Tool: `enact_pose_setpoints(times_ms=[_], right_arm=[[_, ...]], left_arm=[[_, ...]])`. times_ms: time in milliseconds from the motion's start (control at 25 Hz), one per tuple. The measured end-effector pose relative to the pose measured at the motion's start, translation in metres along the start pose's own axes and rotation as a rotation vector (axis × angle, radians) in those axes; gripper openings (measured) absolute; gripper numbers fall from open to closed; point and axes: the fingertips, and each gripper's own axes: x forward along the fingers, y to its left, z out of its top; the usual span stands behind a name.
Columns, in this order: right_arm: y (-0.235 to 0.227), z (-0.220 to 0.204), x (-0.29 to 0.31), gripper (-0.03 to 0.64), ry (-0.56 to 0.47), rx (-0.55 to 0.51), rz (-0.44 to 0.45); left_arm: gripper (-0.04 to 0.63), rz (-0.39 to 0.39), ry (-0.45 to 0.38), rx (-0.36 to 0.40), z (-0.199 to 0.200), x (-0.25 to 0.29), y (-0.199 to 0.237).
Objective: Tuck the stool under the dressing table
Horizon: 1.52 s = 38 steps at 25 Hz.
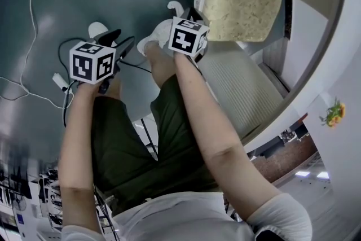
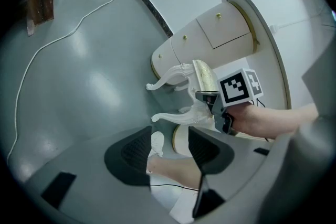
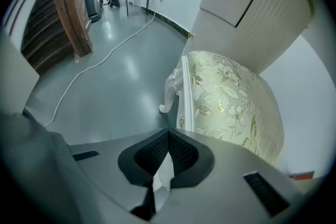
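One stool (image 3: 231, 97) stands on the glossy grey floor (image 3: 105, 86), just on the near side of the dressing table (image 3: 247, 2). Its padded seat is cream with a gold floral weave, set in a white frame on curled, carved legs. Your right gripper (image 3: 168, 136) points steeply down at the seat's near edge. Its ribbed black pads are pressed together with a sliver of the white frame pinched between them. From your left, that grip shows on the rim beside the cushion.

Your left gripper (image 2: 169, 140) hangs to the left of the stool, well apart from it. Its jaws are spread wide and hold nothing — only your white shoe (image 2: 156, 143) and leg show beyond the gap.

The dressing table is cream and rounded, with ribbed side panels, flat drawer fronts and small gold knobs. A thin white cable (image 2: 52, 44) trails across the floor, far left.
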Motion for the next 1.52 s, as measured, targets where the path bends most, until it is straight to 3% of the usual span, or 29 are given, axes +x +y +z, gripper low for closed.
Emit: enact_pose_setpoints(times_ms=[240,400,720,880,1040,1280,1520], right_arm=[[-0.003,0.002,0.007,0.009,-0.021,-0.066,-0.013],[-0.007,0.002,0.01,0.009,-0.015,-0.051,-0.026],[-0.012,0.0,0.009,0.009,-0.023,-0.084,-0.022],[-0.014,-0.003,-0.01,0.011,-0.05,-0.094,0.028],[-0.014,-0.005,-0.041,0.009,-0.086,-0.069,0.122],[-0.006,0.008,-0.102,0.009,-0.156,-0.062,0.216],[0.004,0.027,-0.176,0.009,-0.218,-0.045,0.308]], left_arm=[[0.215,0.001,0.001,0.0,-0.003,-0.016,0.021],[0.213,0.001,0.007,0.003,-0.003,-0.02,0.03],[0.209,-0.013,0.012,0.052,0.005,-0.024,0.014],[0.164,-0.011,0.018,0.111,0.013,-0.032,-0.001],[0.013,0.008,0.011,0.173,0.026,-0.048,-0.021],[0.002,0.016,-0.046,0.34,0.059,-0.082,-0.07],[0.002,0.037,-0.089,0.42,0.08,-0.114,-0.125]])
